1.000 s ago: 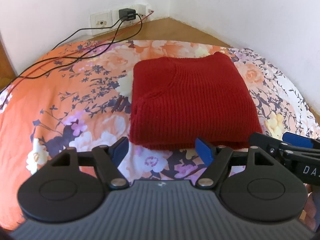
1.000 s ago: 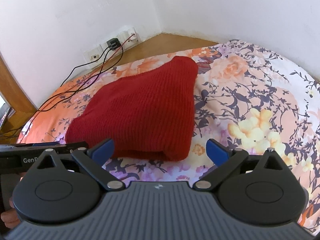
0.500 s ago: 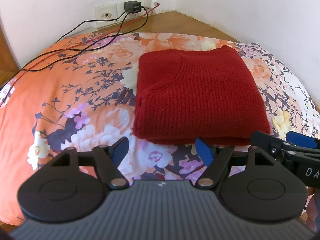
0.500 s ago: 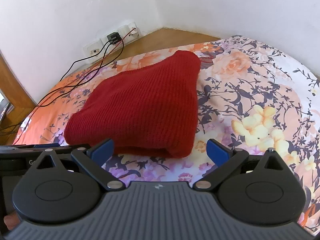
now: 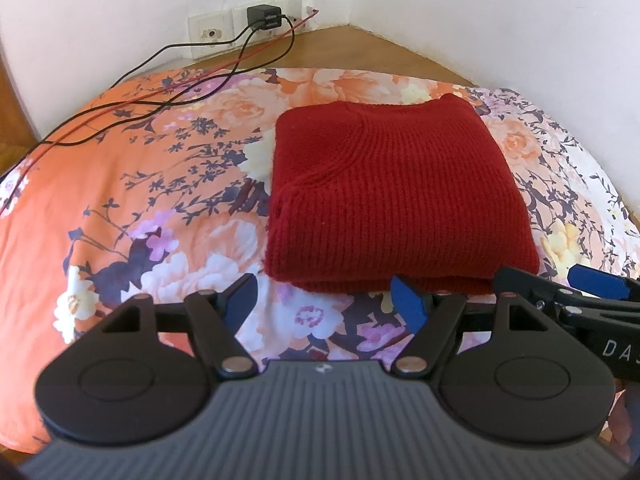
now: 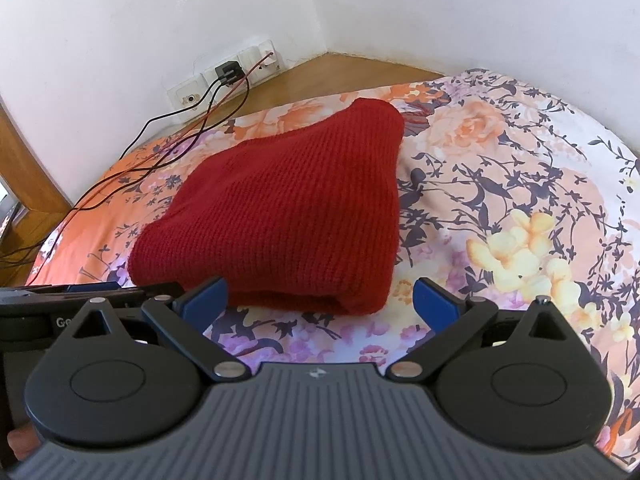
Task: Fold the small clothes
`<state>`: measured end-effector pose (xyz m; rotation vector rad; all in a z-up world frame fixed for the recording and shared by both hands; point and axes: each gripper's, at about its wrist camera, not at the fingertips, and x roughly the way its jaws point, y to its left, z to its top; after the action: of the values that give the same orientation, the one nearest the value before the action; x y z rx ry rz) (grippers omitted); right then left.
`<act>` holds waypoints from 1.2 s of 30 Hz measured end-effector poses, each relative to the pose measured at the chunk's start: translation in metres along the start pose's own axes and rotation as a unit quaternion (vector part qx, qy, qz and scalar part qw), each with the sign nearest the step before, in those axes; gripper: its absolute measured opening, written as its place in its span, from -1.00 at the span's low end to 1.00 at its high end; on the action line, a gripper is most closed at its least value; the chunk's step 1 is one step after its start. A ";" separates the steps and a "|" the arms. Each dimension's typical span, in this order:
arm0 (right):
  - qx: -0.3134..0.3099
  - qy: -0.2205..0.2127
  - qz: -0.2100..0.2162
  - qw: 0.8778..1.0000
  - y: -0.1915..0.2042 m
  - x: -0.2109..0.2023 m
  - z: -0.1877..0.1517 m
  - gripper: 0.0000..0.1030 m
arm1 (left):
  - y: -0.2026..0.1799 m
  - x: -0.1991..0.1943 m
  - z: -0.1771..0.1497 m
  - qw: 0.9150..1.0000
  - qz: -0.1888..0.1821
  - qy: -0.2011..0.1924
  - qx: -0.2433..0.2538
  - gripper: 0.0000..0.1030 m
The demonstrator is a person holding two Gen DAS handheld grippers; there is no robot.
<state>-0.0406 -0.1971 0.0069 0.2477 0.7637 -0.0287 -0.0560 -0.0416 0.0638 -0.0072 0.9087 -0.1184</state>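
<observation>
Red knitted sweater (image 5: 396,196): folded into a thick rectangular pad, ribbed knit, a curved seam visible on the top layer. Lies flat on the bed, right of centre in the left wrist view, its near edge just beyond both grippers.

Floral bedspread (image 5: 132,200): orange at the left, paling to white at the right, printed with peach, purple and yellow blooms.

Left gripper (image 5: 325,305): blue-tipped jaws spread wide, holding nothing, just short of the sweater's near edge.

Right gripper (image 6: 319,299): jaws spread wide, holding nothing, facing the sweater's near right corner; seen also at the right edge of the left wrist view.

Wall sockets (image 5: 248,24): white, low on the far wall, one carrying a black plug.

Cables (image 5: 168,92): black and red, trailing from the sockets over the bed's far left edge.

Wooden floor (image 5: 360,50): visible beyond the bed.
</observation>
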 end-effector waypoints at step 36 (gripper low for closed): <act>-0.009 0.000 0.003 1.000 0.002 0.000 0.001 0.98 | -0.004 0.001 0.001 1.000 0.000 0.003 0.003 0.46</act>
<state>-0.0394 -0.1953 0.0076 0.2338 0.7639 -0.0165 -0.0551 -0.0455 0.0634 -0.0018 0.9144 -0.1220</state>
